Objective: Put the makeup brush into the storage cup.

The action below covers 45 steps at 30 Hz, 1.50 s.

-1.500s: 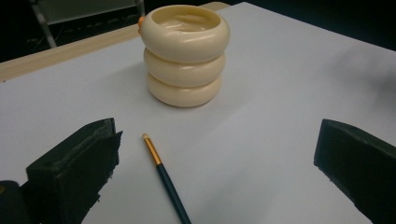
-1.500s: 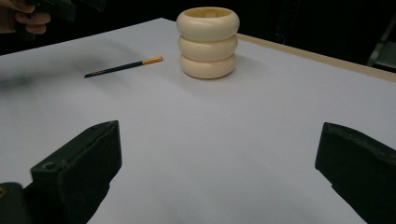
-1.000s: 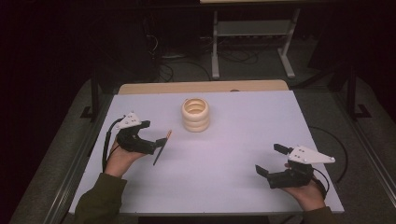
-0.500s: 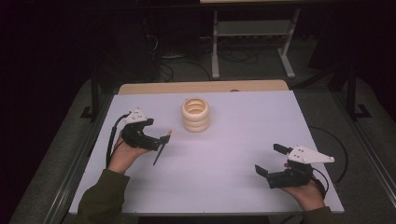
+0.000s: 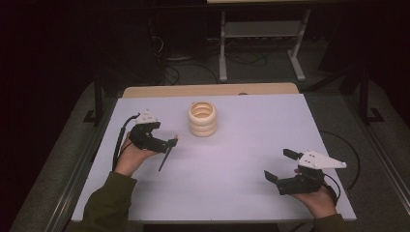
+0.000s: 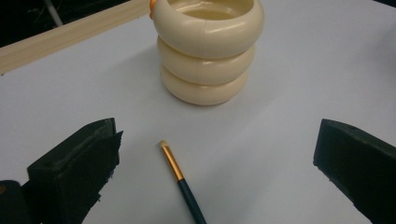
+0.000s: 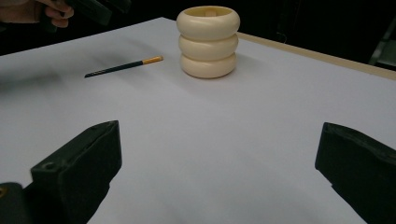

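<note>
On the pale desk, seen from the high view, a thin brush lies flat just under the left tool, short of the cream ringed holder. Across the desk, near its front right corner, the right tool hovers with jaws spread wide and nothing between them.

Through the left gripper view, the brush lies between two widely parted jaws, with its pale tip and gold ferrule pointing toward the holder, which stands a little beyond. Neither jaw touches it.

From the right gripper view, the brush rests well apart from the open jaws, to the left of the holder.

Such a brush is probably light, stiff and smooth, and it may roll or skid when nudged. A grip across the dark handle just behind the ferrule looks best, sparing the soft tip. Lying so low on the desk, it calls for the jaws to come right down before closing.
</note>
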Motion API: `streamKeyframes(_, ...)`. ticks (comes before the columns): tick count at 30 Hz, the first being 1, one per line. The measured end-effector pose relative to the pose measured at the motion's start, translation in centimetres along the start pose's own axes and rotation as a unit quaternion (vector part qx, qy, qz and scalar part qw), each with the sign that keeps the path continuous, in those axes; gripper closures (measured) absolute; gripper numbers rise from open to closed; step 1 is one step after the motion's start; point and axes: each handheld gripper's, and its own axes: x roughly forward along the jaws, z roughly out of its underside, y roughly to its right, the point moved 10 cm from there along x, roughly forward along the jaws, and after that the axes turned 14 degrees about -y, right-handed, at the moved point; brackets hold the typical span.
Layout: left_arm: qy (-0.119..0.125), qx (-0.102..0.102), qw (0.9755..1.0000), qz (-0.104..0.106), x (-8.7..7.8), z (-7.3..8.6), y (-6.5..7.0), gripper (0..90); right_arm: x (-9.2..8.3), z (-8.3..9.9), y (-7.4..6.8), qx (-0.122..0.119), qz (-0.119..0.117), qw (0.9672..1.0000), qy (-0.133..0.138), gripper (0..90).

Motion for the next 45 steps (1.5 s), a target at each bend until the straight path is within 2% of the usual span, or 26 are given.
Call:
streamKeyframes(2,-0.014,-0.001,0.9999,0.0,0.3,0.1,-0.1,0.0,0.0,0.0,0.0,0.001,0.0,1.0,0.001,0.0)
streamKeyframes(5,-0.017,-0.005,0.9998,-0.001,0.5,0.0,-0.3,0.0,0.0,0.0,0.0,0.003,-0.002,1.0,-0.002,0.0)
streamKeyframes(6,-0.033,0.0,0.9994,-0.002,0.6,0.3,-0.5,0.0,0.0,0.0,0.0,0.003,-0.002,1.0,-0.002,0.0)
streamKeyframes(8,-0.036,0.004,0.9993,-0.005,0.7,0.2,-0.6,0.0,0.1,0.1,-0.1,0.004,-0.002,1.0,-0.003,0.0)
streamKeyframes(14,-0.061,-0.007,0.9981,-0.007,1.2,0.4,-0.9,0.0,0.0,0.1,0.0,0.002,-0.002,1.0,-0.004,0.0)
streamKeyframes(15,-0.069,0.0,0.9976,-0.011,1.2,0.4,-1.1,0.0,0.0,0.1,0.0,0.001,-0.002,1.0,-0.003,0.0)
streamKeyframes(16,-0.072,-0.014,0.9973,-0.007,1.3,0.5,-0.9,0.0,0.1,0.1,-0.1,0.001,-0.003,1.0,-0.003,0.0)
streamKeyframes(17,-0.078,-0.006,0.9969,-0.009,1.4,0.5,-1.1,0.0,0.1,0.1,-0.1,0.003,-0.003,1.0,-0.003,0.0)
streamKeyframes(18,-0.081,-0.013,0.9966,-0.007,1.5,0.5,-1.1,0.0,0.1,0.1,-0.1,0.003,-0.003,1.0,-0.003,0.0)
streamKeyframes(22,-0.109,-0.004,0.9939,-0.01,1.7,0.9,-1.3,0.0,0.1,0.1,0.0,0.003,-0.003,1.0,-0.002,0.0)
streamKeyframes(24,-0.121,-0.008,0.9926,-0.008,1.8,0.9,-1.3,1.6,0.1,0.1,0.0,0.002,-0.004,1.0,-0.002,0.0)
streamKeyframes(29,-0.135,-0.011,0.9908,-0.006,1.9,0.9,-1.3,1.8,0.1,0.1,0.0,0.002,-0.004,1.0,-0.002,0.0)
streamKeyframes(33,-0.161,-0.011,0.9868,-0.007,2.3,1.2,-1.5,4.3,0.1,0.1,-0.1,0.005,-0.005,1.0,-0.004,0.0)
streamKeyframes(35,-0.165,-0.013,0.9861,-0.006,2.4,1.2,-1.5,4.9,0.0,0.1,-0.1,0.007,-0.005,1.0,-0.004,0.0)
streamKeyframes(36,-0.174,-0.013,0.9846,-0.005,2.6,1.3,-1.5,5.6,0.0,0.1,-0.1,0.006,-0.005,1.0,-0.003,0.0)
streamKeyframes(37,-0.174,-0.013,0.9846,-0.005,2.6,1.3,-1.5,5.7,0.0,0.0,0.0,0.003,-0.004,1.0,-0.001,0.0)
streamKeyframes(38,-0.185,-0.016,0.9826,-0.005,2.9,1.4,-1.5,5.9,0.0,0.0,0.0,0.004,-0.004,1.0,-0.001,0.0)
streamKeyframes(39,-0.185,-0.016,0.9826,-0.005,2.9,1.4,-1.5,6.3,0.0,0.0,0.0,0.004,-0.004,1.0,-0.001,0.0)
streamKeyframes(40,-0.192,-0.013,0.9813,-0.005,3.0,1.5,-1.5,6.3,0.0,0.0,0.0,0.003,-0.004,1.0,-0.001,0.0)
streamKeyframes(41,-0.193,-0.016,0.9811,-0.005,3.1,1.4,-1.5,6.6,0.1,0.0,0.0,0.004,-0.004,1.0,-0.002,0.0)
streamKeyframes(42,-0.203,-0.008,0.9792,-0.004,3.0,1.5,-1.5,7.4,0.1,0.1,0.0,0.003,-0.004,1.0,-0.002,0.0)
streamKeyframes(44,-0.203,-0.015,0.9791,-0.007,3.2,1.5,-1.4,13.8,0.1,0.1,-0.1,0.004,-0.005,1.0,-0.002,0.0)
streamKeyframes(45,-0.209,-0.014,0.9778,-0.008,3.3,1.6,-1.5,14.0,0.1,0.1,-0.1,0.005,-0.006,1.0,-0.003,0.0)
